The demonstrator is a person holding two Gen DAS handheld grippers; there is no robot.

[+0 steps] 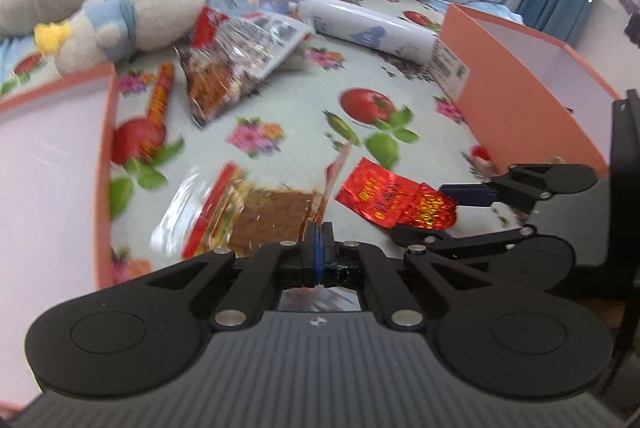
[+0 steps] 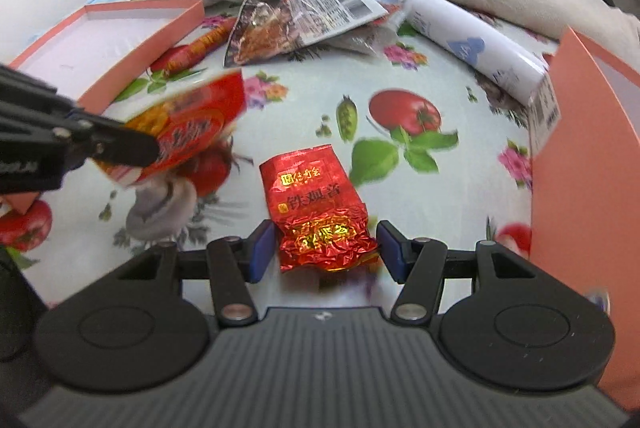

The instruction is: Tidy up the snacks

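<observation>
A crinkled red foil tea packet (image 2: 320, 212), printed 铁观音 in gold, is straddled untouched by the half-open right gripper (image 2: 326, 248), while a glossy red snack bag (image 2: 188, 132) is clamped by the fully closed left gripper (image 1: 318, 248).

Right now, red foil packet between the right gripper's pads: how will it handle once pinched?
The red foil packet is crinkled at its near end, so it will likely crumple rather than stay stiff. It looks small and flat, probably light. Shiny foil may slip between the right gripper's open pads.
</observation>
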